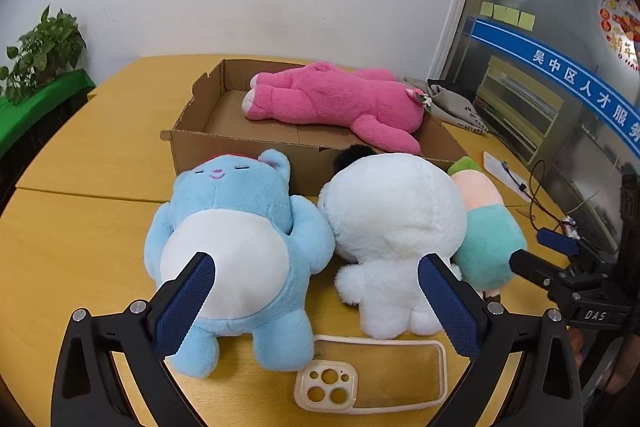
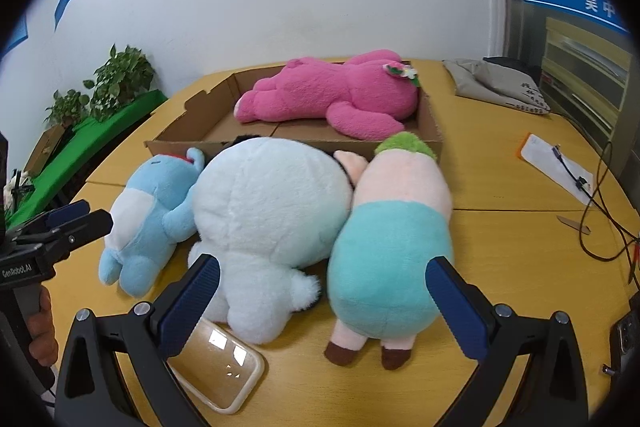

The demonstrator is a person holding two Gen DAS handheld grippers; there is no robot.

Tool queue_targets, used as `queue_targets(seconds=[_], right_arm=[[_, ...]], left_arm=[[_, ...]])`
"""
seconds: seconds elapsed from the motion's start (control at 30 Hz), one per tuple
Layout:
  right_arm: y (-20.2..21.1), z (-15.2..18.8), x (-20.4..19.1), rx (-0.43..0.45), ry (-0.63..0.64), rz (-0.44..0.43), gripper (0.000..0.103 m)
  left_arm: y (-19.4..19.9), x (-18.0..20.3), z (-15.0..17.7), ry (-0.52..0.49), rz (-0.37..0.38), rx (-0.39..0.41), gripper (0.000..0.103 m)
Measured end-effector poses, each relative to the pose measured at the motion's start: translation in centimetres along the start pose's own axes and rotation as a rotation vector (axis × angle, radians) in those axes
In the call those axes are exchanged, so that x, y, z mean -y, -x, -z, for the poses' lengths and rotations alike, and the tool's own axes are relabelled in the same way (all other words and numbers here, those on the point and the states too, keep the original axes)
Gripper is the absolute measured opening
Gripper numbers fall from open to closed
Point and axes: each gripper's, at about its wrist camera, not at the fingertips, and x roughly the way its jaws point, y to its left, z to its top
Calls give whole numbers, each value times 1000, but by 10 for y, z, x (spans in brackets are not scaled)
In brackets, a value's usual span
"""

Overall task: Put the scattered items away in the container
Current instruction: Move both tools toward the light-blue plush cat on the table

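Observation:
A pink plush [image 1: 336,101] [image 2: 340,95] lies inside the open cardboard box [image 1: 188,143] [image 2: 192,133]. In front of the box lie a blue plush [image 1: 236,243] [image 2: 148,223], a white plush [image 1: 396,227] [image 2: 268,211] and a pink-and-teal plush [image 1: 488,235] [image 2: 392,239]. A clear phone case [image 1: 372,375] [image 2: 220,367] lies on the table nearest me. My left gripper [image 1: 316,291] is open and empty, above the blue and white plushes. My right gripper [image 2: 322,291] is open and empty, above the white and teal plushes.
The round wooden table [image 1: 88,227] [image 2: 520,227] carries a grey bag [image 1: 452,103] [image 2: 500,83], a white paper [image 2: 556,167] and black cables [image 2: 600,223] at the right. Potted plants [image 1: 44,51] [image 2: 120,79] stand at the far left.

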Motion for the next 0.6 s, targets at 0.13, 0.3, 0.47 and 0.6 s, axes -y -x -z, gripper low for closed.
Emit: queue_targets(seconds=[0.13, 0.3, 0.47, 0.6], right_arm=[[-7, 2, -29, -15, 62, -140, 103], [-27, 5, -82, -67, 139, -302, 103], [-57, 8, -127, -141, 133, -445, 103], [-87, 6, -149, -185, 145, -411, 103]], left_arm=[[6, -24, -3, -10, -30, 4, 103], [-6, -59, -11, 13, -32, -45, 103], [-31, -101, -12, 77, 81, -107, 103], [-59, -136, -10, 175, 206, -205, 103]])
